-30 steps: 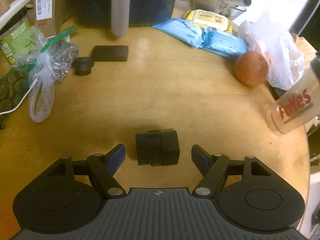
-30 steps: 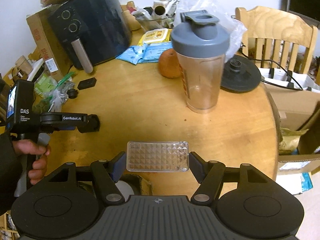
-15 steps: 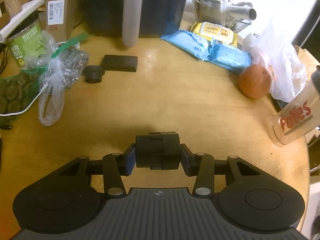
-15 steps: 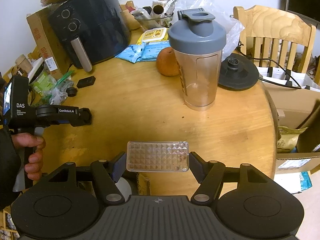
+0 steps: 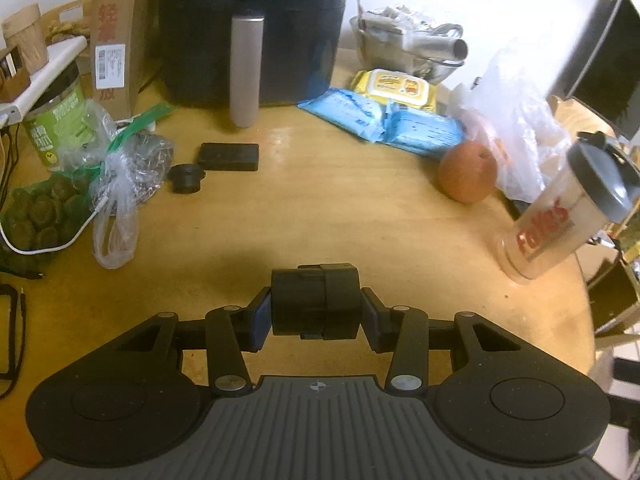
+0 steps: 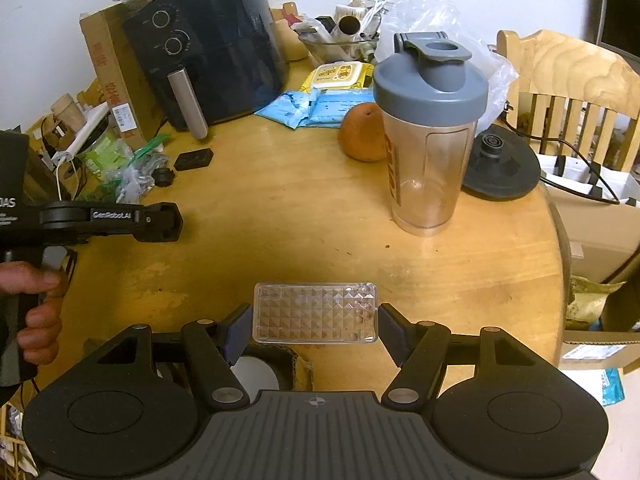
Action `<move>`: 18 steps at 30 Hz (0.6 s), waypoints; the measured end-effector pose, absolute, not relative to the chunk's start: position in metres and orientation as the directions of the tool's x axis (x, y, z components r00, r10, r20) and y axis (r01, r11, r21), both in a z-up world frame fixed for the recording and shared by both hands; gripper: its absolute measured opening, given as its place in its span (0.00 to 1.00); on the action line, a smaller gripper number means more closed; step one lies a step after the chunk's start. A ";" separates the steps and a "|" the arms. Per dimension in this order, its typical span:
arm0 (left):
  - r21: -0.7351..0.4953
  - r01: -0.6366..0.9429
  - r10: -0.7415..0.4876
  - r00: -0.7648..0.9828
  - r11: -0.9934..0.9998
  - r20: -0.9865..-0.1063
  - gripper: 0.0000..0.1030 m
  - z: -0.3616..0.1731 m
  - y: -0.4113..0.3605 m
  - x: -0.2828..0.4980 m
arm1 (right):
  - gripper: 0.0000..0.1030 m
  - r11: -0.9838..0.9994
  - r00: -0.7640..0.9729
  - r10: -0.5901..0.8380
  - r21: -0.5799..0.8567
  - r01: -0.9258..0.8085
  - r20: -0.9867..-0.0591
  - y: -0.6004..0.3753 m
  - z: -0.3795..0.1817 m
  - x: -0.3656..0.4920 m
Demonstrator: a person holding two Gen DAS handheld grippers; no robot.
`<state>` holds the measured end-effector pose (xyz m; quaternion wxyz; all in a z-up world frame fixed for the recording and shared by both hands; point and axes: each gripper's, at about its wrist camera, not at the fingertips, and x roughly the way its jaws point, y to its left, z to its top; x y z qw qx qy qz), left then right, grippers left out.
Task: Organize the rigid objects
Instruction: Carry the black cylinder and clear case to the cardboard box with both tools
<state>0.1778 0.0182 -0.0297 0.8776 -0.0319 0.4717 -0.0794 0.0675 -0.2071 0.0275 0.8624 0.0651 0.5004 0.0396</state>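
The left hand-held gripper (image 5: 316,312) clamps a chunky black plastic block (image 5: 315,300), low in the frame's centre, above the round wooden bench (image 5: 320,200). The right hand-held gripper (image 6: 316,326) grips a clear studded plastic case (image 6: 316,312) at lower centre.

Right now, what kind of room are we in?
Probably a home kitchen or dining corner. A black air fryer stands on a round wooden table, with a shaker bottle and an orange fruit nearby, and a wooden chair beside it.
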 end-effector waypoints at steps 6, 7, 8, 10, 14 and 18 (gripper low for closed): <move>-0.097 0.112 -0.143 0.548 0.989 -0.824 0.43 -0.015 0.018 0.166 | 0.68 0.986 0.498 0.151 0.163 -0.020 -0.854 -0.209 0.030 0.067; -0.094 0.112 -0.141 0.551 0.989 -0.823 0.43 -0.012 0.018 0.164 | 0.68 0.986 0.498 0.153 0.164 -0.022 -0.854 -0.209 0.030 0.067; -0.095 0.113 -0.142 0.553 0.989 -0.821 0.43 -0.008 0.018 0.162 | 0.68 0.986 0.498 0.155 0.165 -0.025 -0.853 -0.209 0.030 0.067; -0.101 0.115 -0.148 0.556 0.988 -0.818 0.43 -0.003 0.018 0.157 | 0.68 0.985 0.502 0.160 0.167 -0.031 -0.850 -0.209 0.031 0.067; -0.111 0.123 -0.162 0.565 0.986 -0.809 0.43 0.008 0.020 0.147 | 0.68 0.984 0.504 0.174 0.174 -0.048 -0.846 -0.209 0.033 0.067; -0.135 0.118 -0.178 0.569 0.984 -0.803 0.43 0.016 0.027 0.135 | 0.68 0.981 0.506 0.192 0.184 -0.065 -0.841 -0.207 0.035 0.066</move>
